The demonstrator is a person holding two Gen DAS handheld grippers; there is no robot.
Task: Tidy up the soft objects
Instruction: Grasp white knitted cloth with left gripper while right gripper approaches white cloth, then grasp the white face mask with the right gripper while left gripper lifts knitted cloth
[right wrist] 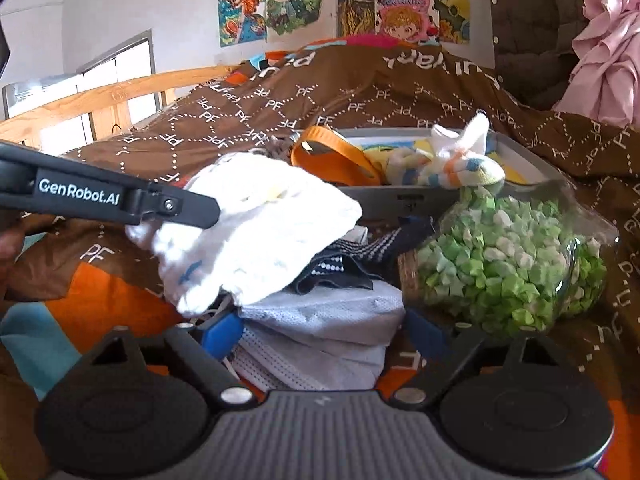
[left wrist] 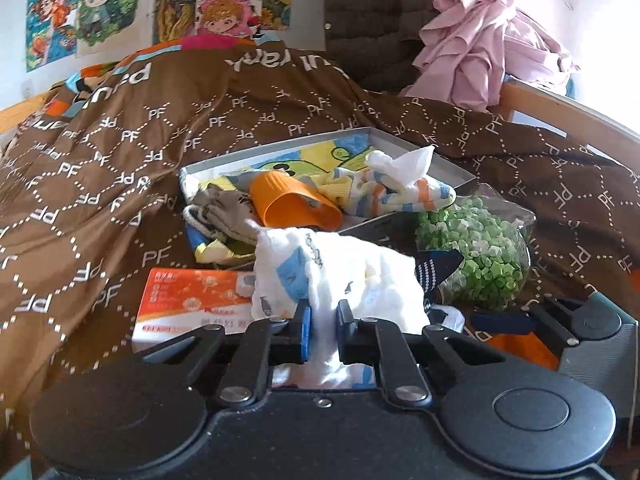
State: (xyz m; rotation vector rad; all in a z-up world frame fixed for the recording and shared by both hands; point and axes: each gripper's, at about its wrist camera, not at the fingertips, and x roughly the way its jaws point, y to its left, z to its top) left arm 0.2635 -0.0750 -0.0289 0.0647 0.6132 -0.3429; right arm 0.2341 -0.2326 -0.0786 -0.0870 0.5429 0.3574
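A: So, brown quilt under everything, grey tray holding socks. White cloth?
B: In front of tray, pinched tight in left gripper. Right gripper wide, pads straddling the face masks, not pressing.

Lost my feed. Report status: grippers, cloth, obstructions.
Left gripper shut on white cloth. Right gripper open over face masks, not gripping. Grey tray ahead, already crowded; bag of green paper stars beside it.
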